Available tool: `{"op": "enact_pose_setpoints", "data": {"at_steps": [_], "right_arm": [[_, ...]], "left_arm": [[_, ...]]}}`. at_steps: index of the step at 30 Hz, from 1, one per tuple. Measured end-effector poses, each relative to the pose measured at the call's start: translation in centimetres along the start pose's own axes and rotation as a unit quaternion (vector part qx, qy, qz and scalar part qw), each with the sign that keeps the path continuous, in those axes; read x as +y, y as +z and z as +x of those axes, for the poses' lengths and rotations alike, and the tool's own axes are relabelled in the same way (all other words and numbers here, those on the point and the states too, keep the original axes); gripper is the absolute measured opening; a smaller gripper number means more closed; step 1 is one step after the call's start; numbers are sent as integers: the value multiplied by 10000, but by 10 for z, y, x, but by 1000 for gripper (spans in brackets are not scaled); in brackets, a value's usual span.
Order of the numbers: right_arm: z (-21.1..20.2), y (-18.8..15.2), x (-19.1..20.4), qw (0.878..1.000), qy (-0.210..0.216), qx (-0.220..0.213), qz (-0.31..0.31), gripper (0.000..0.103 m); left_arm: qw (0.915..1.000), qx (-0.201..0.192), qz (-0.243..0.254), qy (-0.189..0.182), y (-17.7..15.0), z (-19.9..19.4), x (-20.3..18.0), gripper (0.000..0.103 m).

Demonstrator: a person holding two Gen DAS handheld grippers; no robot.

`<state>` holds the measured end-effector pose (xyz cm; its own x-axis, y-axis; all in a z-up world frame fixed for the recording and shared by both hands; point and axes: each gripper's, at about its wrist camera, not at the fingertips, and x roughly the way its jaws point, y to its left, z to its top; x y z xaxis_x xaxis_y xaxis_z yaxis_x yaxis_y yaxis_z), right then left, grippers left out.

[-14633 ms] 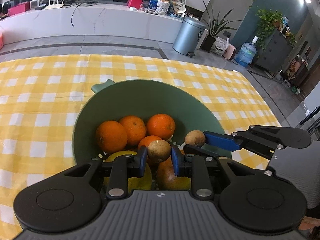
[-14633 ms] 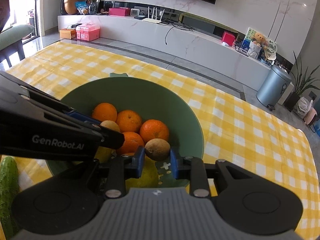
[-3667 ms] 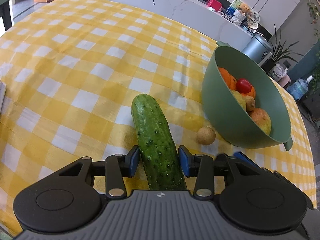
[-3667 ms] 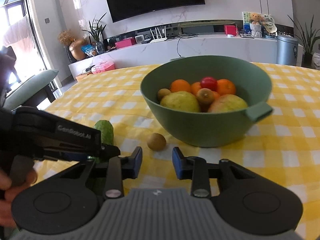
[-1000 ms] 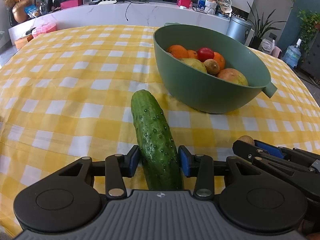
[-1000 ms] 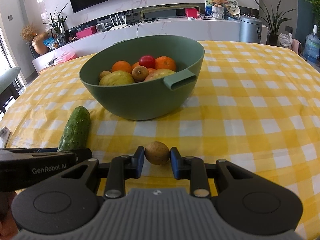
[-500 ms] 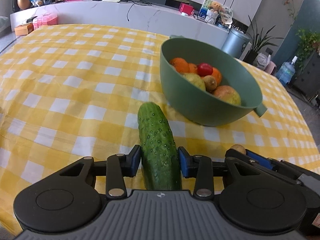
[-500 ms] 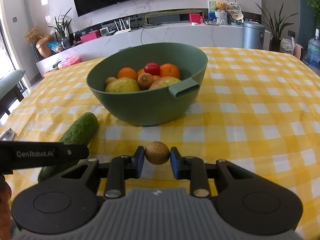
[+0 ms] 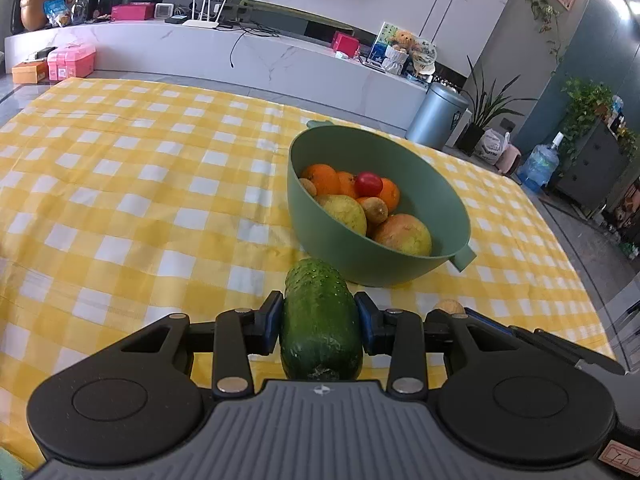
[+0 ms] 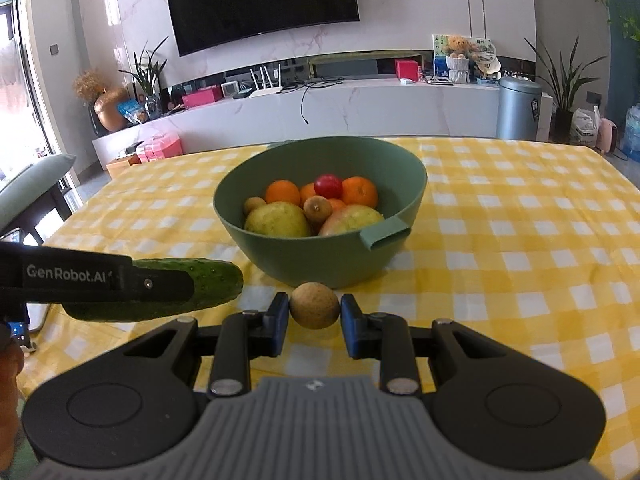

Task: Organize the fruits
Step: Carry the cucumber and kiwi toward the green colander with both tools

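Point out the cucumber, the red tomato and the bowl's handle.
cucumber [image 9: 320, 320]: left wrist view, mid-body between the pads.
red tomato [image 10: 328, 186]: right wrist view, its middle.
bowl's handle [image 10: 386, 234]: right wrist view, top face.

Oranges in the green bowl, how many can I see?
3 oranges show at the back of the bowl: left, middle, right. More may be hidden underneath.

Hidden from you here
The left gripper [image 10: 160, 280] covers much of the cucumber [image 10: 216, 280]; your bowl [image 10: 280, 256] hides its lower fruit
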<state>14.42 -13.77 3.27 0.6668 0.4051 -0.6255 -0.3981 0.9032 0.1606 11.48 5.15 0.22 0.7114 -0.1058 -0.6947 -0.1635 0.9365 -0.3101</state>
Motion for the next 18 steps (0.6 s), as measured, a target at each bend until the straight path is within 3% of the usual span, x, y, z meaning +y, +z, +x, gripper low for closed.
{"op": "enact_pose_setpoints", "data": {"at_steps": [8,18], "right_arm": [[-11,6,-5,9998,47,-150,102,24],[-35,30,-5,9976,261,-640,55,24]], "left_arm": [[9994,-317,87,-73,9,-24,-6,43],[9946,-861,438,-371,31,-55,-27,43]]}}
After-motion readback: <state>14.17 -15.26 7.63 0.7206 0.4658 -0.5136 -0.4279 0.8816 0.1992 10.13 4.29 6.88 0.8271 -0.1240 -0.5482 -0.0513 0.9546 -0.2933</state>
